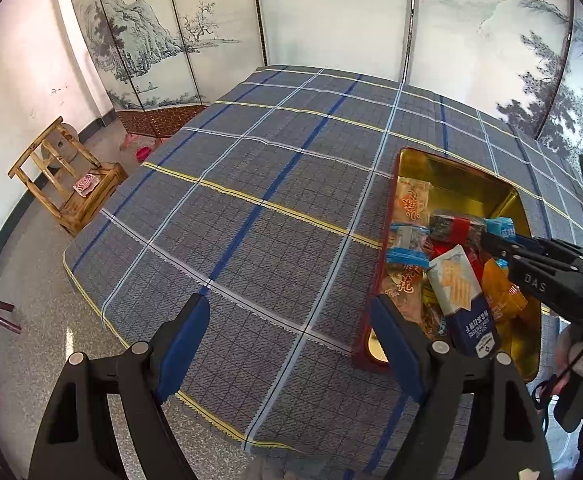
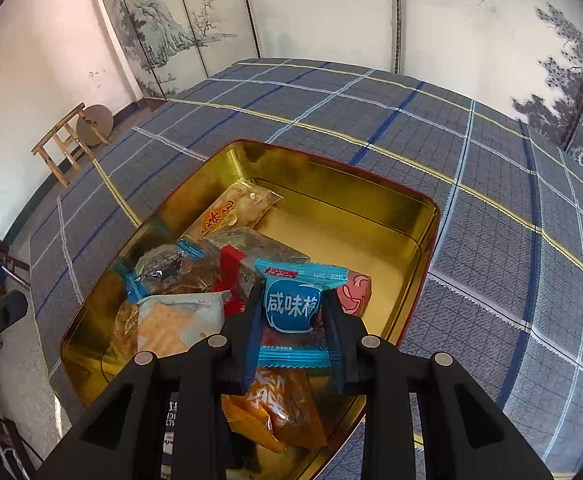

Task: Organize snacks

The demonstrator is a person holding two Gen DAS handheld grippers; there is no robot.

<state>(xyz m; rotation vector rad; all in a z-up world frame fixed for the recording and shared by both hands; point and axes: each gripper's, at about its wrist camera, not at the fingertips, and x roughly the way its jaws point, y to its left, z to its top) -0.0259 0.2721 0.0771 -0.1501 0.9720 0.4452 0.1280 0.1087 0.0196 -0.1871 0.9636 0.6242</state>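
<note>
A gold-lined tin with a red outside (image 2: 371, 196) sits on the plaid table and holds several wrapped snacks. My right gripper (image 2: 293, 312) is shut on a blue snack packet (image 2: 291, 308) and holds it above the tin, over the other snacks. In the left wrist view the tin (image 1: 451, 172) is at the right, with the right gripper (image 1: 503, 240) over it and the blue packet (image 1: 501, 226) at its tips. My left gripper (image 1: 291, 320) is open and empty above the cloth, left of the tin.
The table is covered with a grey plaid cloth (image 1: 251, 200). A wooden stand (image 1: 67, 184) is on the floor at the left. Painted folding screens (image 1: 151, 40) stand behind the table.
</note>
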